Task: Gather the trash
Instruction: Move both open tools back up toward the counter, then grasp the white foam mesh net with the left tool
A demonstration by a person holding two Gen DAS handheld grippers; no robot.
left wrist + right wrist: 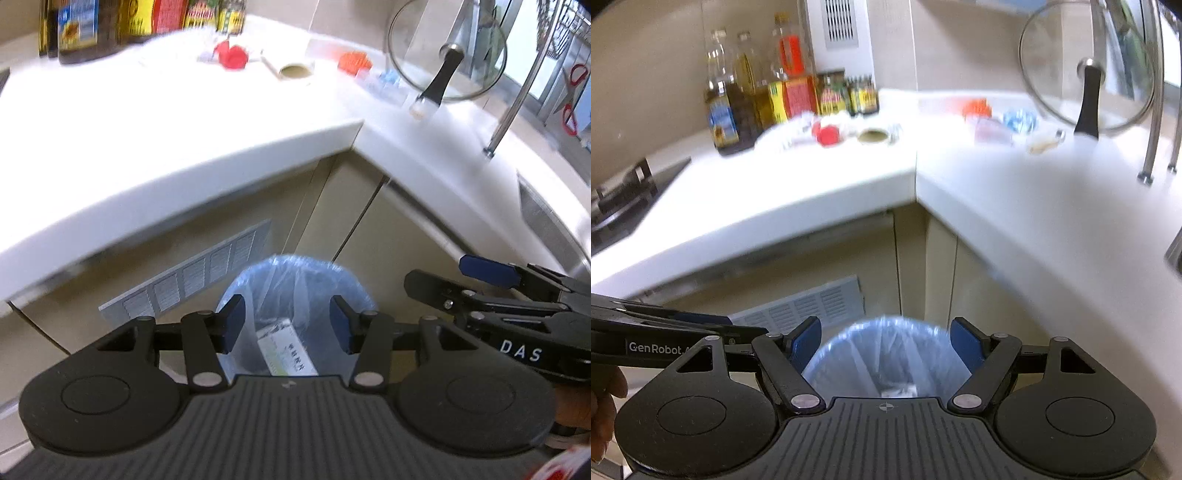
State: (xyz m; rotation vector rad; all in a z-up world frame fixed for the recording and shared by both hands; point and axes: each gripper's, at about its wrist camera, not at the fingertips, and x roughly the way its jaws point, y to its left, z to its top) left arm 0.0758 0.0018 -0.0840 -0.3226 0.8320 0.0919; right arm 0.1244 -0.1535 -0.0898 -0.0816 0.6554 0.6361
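Observation:
A bin lined with a blue plastic bag [295, 280] stands on the floor in the cabinet corner; a white and green carton [286, 349] lies inside it. My left gripper [286, 325] is open and empty above the bin. My right gripper [886, 341] is open and empty over the same bin [886, 343]; it also shows in the left wrist view [480, 280]. On the white counter lie a red crumpled piece [232, 55], an orange piece [354, 62], a blue wrapper [388, 79] and a tape roll [293, 70].
Sauce and oil bottles [753, 107] stand at the back left of the counter [812, 177]. A glass pot lid [1086, 74] leans at the back right beside metal rack legs [1148, 147]. A stove [624, 199] is at the left. A vent grille [192, 277] is behind the bin.

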